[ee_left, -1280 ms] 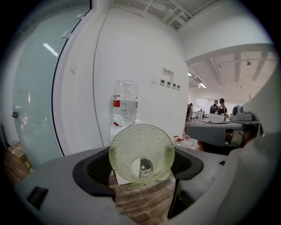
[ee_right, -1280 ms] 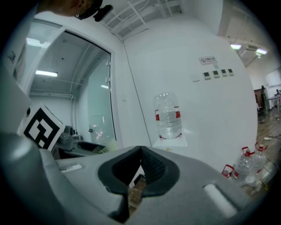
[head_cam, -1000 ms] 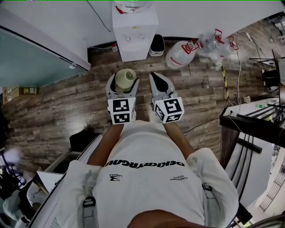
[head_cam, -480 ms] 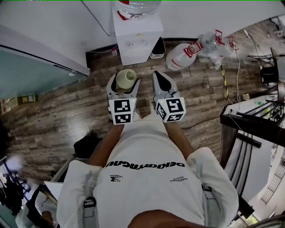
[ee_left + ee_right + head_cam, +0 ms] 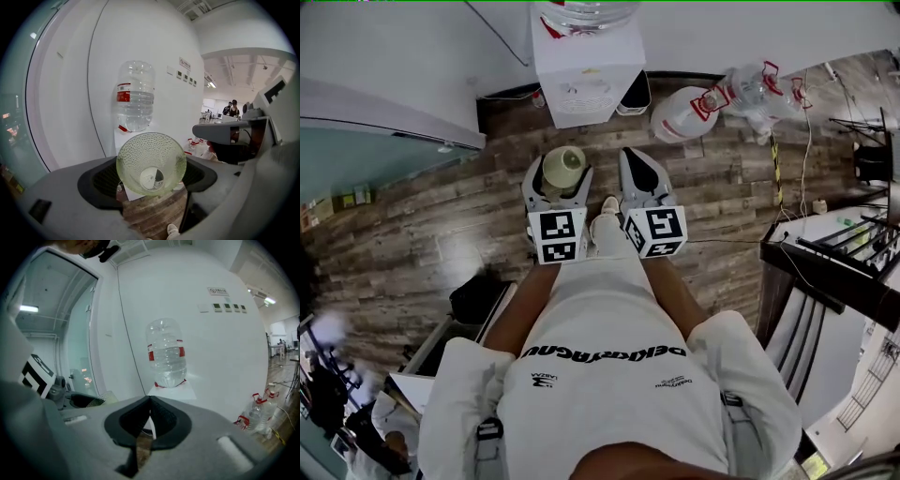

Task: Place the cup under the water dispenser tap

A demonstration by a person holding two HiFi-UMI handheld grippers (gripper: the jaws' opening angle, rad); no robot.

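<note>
While the head view is looking down on both grippers held side by side over the wood floor (image 5: 412, 234), the left gripper (image 5: 560, 178) is pinching a pale green cup (image 5: 564, 163) between its wide-set jaws, in front of the white water dispenser (image 5: 586, 70) and apart from it. Only the left gripper view is showing the cup's dimpled glass wall, since it is looking straight into the mouth, with the upturned water bottle (image 5: 135, 96) rising behind. The right gripper (image 5: 639, 173) is carrying nothing; its own view is showing the jaws pressed together at the tips. The spare bottles (image 5: 680, 114) on the floor to the right of the dispenser are appearing whole in the head view alone.
</note>
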